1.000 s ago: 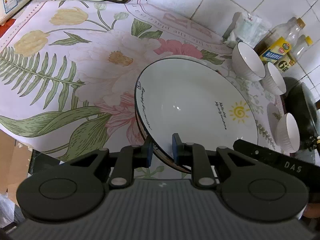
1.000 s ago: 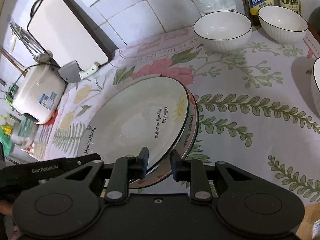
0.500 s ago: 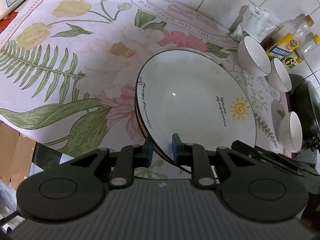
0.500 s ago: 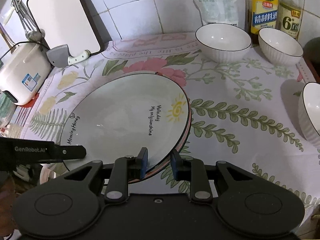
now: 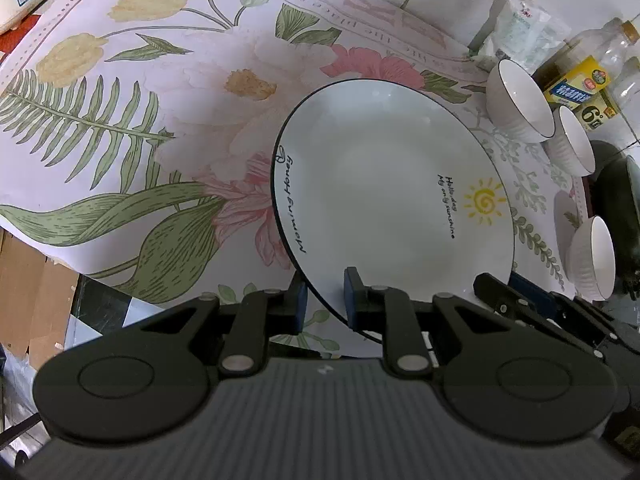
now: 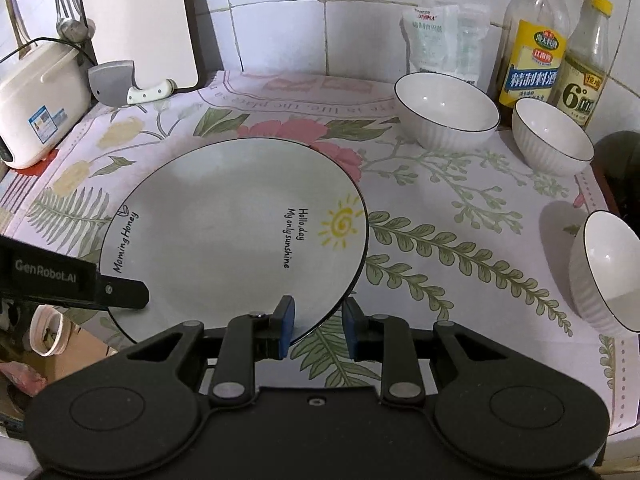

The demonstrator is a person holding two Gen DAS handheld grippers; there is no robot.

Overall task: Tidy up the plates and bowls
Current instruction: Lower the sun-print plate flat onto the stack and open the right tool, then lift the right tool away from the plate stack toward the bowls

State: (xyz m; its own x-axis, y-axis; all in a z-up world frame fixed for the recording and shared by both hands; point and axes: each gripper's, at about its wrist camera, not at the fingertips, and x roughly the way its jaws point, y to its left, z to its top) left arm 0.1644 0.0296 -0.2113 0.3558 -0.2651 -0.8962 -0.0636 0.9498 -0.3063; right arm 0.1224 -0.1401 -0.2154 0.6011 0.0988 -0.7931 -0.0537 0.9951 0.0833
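Plate (image 6: 232,236) on tablecloth (image 6: 440,208), bowls (image 6: 446,114) behind.

The white round ceramic plate (image 6: 224,236) is displaying "Morning Honey" and "Hello, day My only sunshine". The black left tongs (image 6: 120,292) are showing "GenRobot.AI". The yellow-capped clear bottle (image 6: 586,60) is showing "6°".

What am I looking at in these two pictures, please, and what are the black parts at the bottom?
A person holds hand-held tongs in each hand; there is no robot arm. Each picture comes from a camera on one pair, looking along its fingers. On the flowered tablecloth lie a white plate with a sun drawing and three white bowls, with bottles by the wall. The left tongs pinch the plate's near rim. The right tongs straddle the rim too, but a gap shows beside one pad, so they seem loose.
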